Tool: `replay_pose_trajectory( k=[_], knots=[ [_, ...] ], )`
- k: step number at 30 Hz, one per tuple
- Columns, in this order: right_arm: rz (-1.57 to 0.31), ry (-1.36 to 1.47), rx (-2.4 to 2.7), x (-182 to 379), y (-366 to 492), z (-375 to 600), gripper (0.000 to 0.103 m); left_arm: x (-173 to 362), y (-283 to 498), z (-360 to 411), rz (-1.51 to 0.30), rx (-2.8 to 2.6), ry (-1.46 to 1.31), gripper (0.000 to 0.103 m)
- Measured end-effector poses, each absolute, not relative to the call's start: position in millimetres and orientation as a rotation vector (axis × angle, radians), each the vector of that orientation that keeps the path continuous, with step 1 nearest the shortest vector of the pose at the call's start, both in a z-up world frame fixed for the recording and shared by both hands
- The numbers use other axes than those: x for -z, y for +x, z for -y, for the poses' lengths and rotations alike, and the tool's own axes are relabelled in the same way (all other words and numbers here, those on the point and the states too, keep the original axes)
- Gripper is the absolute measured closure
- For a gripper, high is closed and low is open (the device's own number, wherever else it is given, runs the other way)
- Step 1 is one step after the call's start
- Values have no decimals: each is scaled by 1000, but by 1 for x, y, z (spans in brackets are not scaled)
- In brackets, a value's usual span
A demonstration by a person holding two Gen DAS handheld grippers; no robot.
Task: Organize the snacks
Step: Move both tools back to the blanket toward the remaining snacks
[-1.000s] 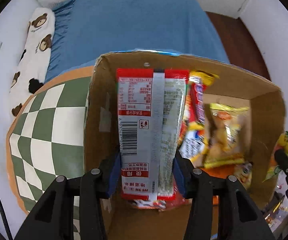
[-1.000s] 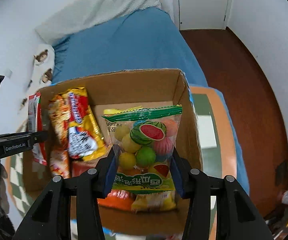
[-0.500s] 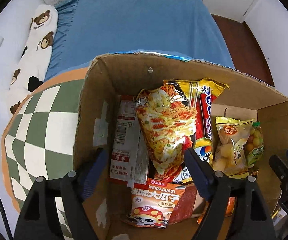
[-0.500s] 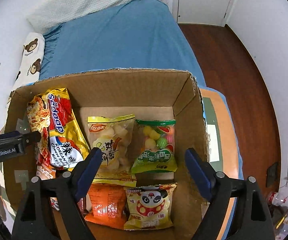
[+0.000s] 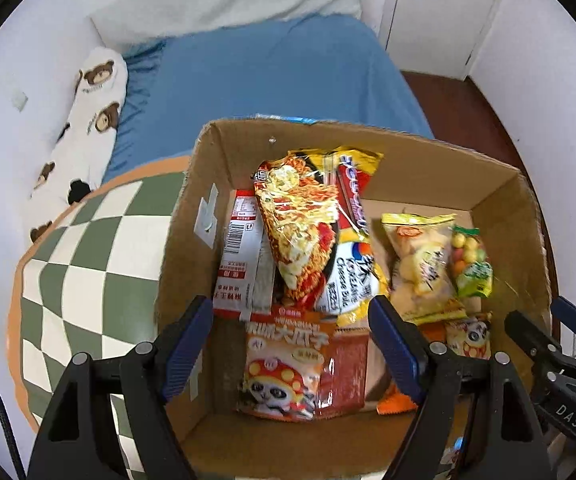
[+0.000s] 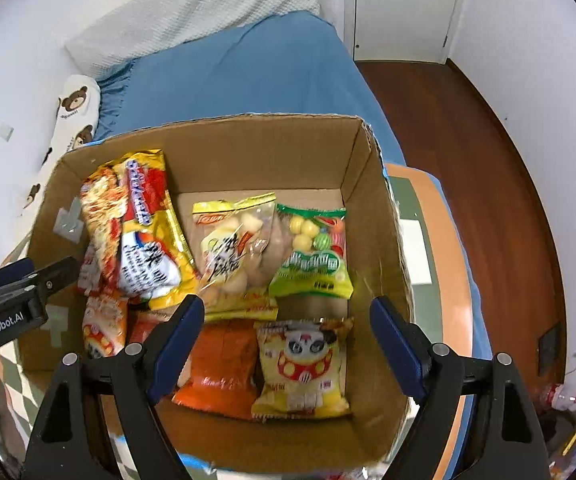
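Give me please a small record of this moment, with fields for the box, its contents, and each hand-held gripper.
container: cardboard box, open at the top
contents: noodle packet, fruit candy bag, panda snack bag, orange packet, red-and-white packet
left hand-held gripper: open, holding nothing, above the box
right hand-held gripper: open, holding nothing, above the box
under the box: checkered surface

An open cardboard box (image 6: 372, 216) was filled with snacks: a noodle packet (image 5: 300, 224) was propped at the left, a fruit-candy bag (image 6: 314, 258) was laid at the right, and a panda-print pack (image 6: 302, 368) was placed nearest.
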State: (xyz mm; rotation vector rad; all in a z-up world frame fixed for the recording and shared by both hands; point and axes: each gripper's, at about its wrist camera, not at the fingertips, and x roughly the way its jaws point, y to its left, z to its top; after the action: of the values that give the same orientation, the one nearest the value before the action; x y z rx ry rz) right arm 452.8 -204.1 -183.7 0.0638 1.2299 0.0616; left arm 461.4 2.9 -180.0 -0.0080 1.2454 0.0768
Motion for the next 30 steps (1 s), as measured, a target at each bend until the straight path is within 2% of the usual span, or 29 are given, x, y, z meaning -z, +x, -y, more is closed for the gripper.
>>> replay_pose_trajectory(
  k=[17, 27, 29, 30],
  knots=[
    [-1003, 34, -85, 95, 349, 198, 16, 97, 351, 9, -1015, -61, -23, 24],
    [-956, 70, -101, 71, 299, 203, 16, 67, 304, 13, -949, -55, -21, 24],
    [-966, 87, -100, 75, 290, 207, 13, 71, 298, 14, -958, -47, -32, 20],
    [-972, 98, -100, 78, 288, 210, 7, 74, 294, 14, -964, -44, -39, 15]
  ],
)
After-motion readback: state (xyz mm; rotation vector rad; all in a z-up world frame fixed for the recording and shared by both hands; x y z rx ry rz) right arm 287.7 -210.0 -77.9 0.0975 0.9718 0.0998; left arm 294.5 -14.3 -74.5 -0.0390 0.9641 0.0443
